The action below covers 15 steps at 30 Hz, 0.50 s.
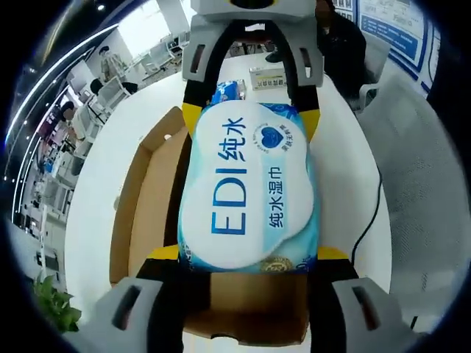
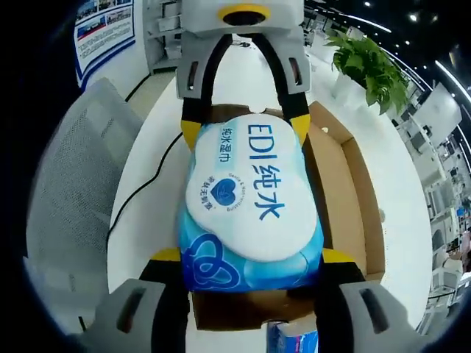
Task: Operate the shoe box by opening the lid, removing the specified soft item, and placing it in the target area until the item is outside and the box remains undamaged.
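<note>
Although the pack of wet wipes (image 1: pixel 250 187) covers much of the open cardboard box (image 1: pixel 147 198) beneath it, the box's brown floor and one long side wall show beside the pack in the left gripper view, and its near end peeks out below. What else lies inside the box cannot be made out. The pack is held over the box between the two grippers, one at each short end: in the left gripper view the left gripper (image 1: pixel 250 254) clamps the near end with its yellow-tipped jaws on either side, while the right gripper (image 1: pixel 252 110) comes in from the top and grips the far end. The right gripper view shows the same hold from the other side, the right gripper (image 2: pixel 250 257) closed on the near end of the pack (image 2: pixel 246 202) and the left gripper (image 2: pixel 244 125) on the far end, the box (image 2: pixel 353 191) under it. The pack's long axis runs from one gripper to the other, roughly along the length of the box, with its printed white label facing up. The box sits on a white round table (image 1: pixel 96 198). A small printed packet (image 1: pixel 229 90) beyond the pack is mostly hidden. A black cable (image 2: pixel 140 184) trails over the table edge, near a grey chair (image 2: pixel 81 169), and a green plant (image 2: pixel 368 66) stands further off.
</note>
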{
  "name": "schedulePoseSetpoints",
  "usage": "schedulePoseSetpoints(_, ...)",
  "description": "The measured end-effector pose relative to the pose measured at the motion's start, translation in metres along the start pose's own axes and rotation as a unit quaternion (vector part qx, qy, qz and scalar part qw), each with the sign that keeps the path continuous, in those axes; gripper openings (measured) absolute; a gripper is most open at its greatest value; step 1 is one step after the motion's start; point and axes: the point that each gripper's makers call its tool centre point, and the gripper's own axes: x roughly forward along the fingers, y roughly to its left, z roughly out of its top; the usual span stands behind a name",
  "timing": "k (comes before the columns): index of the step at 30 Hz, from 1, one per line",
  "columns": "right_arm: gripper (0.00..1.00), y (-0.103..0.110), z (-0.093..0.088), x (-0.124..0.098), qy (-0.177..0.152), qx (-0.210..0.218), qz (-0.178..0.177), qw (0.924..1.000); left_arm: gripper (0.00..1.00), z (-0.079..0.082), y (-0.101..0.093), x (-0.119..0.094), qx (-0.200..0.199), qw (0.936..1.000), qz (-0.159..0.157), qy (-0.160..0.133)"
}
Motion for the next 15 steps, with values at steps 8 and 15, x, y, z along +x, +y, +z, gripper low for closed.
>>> schedulePoseSetpoints(8,0.66,0.012,0.008,-0.014,0.000,-0.015,-0.021,0.9997,0.65,0.006,-0.012,-0.014,0.010,0.9995,0.028,-0.003)
schedulePoseSetpoints(15,0.66,0.025,0.017,-0.025,-0.003,-0.031,-0.035,0.9989,0.65,0.010,-0.026,-0.028,0.015,0.9988,0.046,-0.004)
